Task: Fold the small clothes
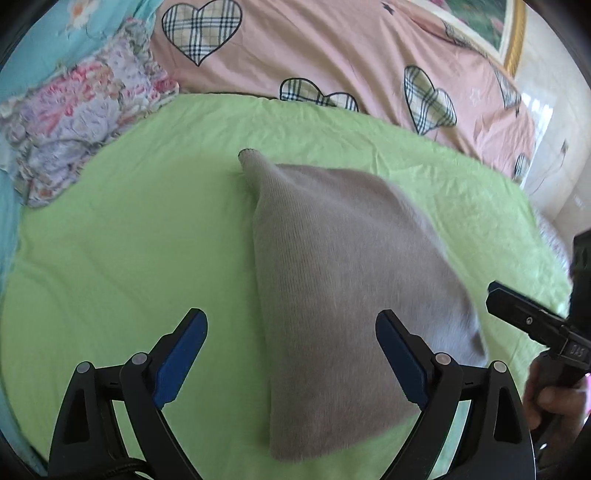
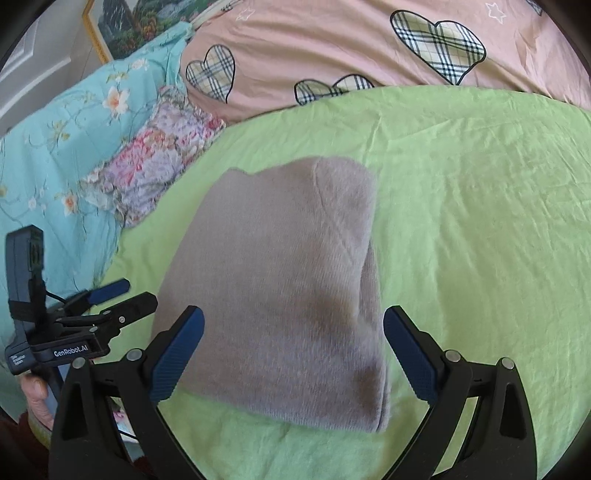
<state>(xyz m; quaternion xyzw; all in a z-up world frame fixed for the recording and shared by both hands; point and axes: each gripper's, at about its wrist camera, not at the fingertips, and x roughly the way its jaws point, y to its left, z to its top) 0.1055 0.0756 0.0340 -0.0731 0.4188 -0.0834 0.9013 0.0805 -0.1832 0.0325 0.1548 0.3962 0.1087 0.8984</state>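
A grey-brown knitted garment (image 1: pixel 343 280) lies folded into a compact stack on the green sheet (image 1: pixel 129 240); a narrow cuff sticks out at its far end. In the right wrist view the garment (image 2: pixel 280 288) shows its folded edge on the right. My left gripper (image 1: pixel 291 354) is open and empty, just in front of the garment's near left edge. My right gripper (image 2: pixel 293 354) is open and empty, over the garment's near edge. The left gripper also shows in the right wrist view (image 2: pixel 122 295), and part of the right gripper shows at the right edge of the left wrist view (image 1: pixel 532 321).
A pink quilt with plaid hearts (image 1: pixel 332 55) lies behind the green sheet. A floral cloth (image 1: pixel 74 122) and a turquoise floral blanket (image 2: pixel 55 147) lie to the left. A gold-framed picture (image 2: pixel 122 33) hangs on the wall.
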